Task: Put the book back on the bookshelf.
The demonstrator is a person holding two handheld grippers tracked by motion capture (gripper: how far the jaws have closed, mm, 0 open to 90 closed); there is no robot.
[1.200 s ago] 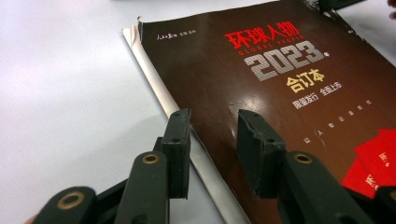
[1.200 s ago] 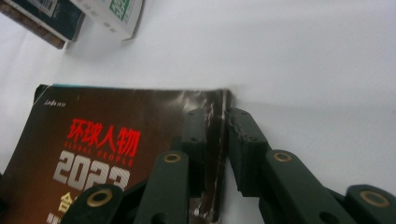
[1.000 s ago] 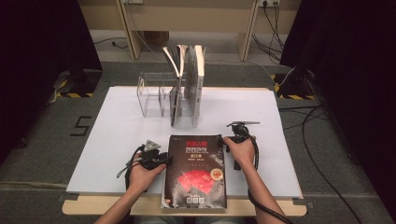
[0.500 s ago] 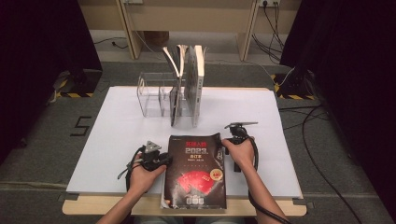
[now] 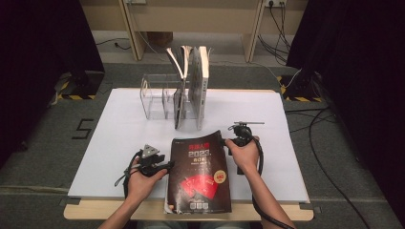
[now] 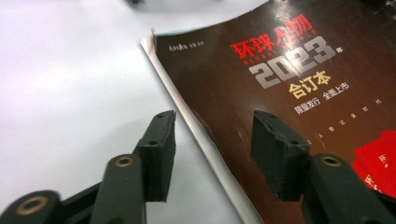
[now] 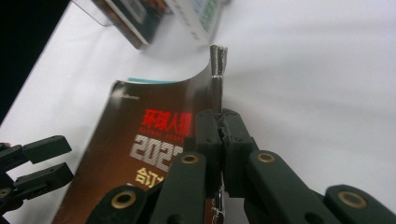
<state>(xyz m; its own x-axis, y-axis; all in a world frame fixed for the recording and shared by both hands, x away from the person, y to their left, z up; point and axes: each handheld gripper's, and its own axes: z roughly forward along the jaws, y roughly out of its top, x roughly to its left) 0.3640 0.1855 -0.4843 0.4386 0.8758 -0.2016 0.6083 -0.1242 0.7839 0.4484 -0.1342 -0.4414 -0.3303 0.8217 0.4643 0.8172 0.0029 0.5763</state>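
A dark magazine (image 5: 198, 176) with red and white print lies at the front middle of the white table (image 5: 296, 143). My right gripper (image 5: 230, 141) is shut on its far right edge, and that corner curls up off the table. In the right gripper view the jaws (image 7: 219, 126) have just been closing and pinch the thin page edge of the magazine (image 7: 140, 135). My left gripper (image 5: 165, 166) sits at the magazine's left edge. Its jaws (image 6: 212, 140) have just been opening and straddle the spine of the magazine (image 6: 289, 70) without pressing on it.
A clear acrylic rack (image 5: 155, 98) stands at the back of the table with upright books (image 5: 196, 86) in its right slots. My left gripper (image 7: 44, 163) appears at the lower left of the right gripper view. Dark floor and cables surround the table.
My right gripper has risen a little with the magazine's far right corner, which now curls upward. The left hand has stayed where it was.
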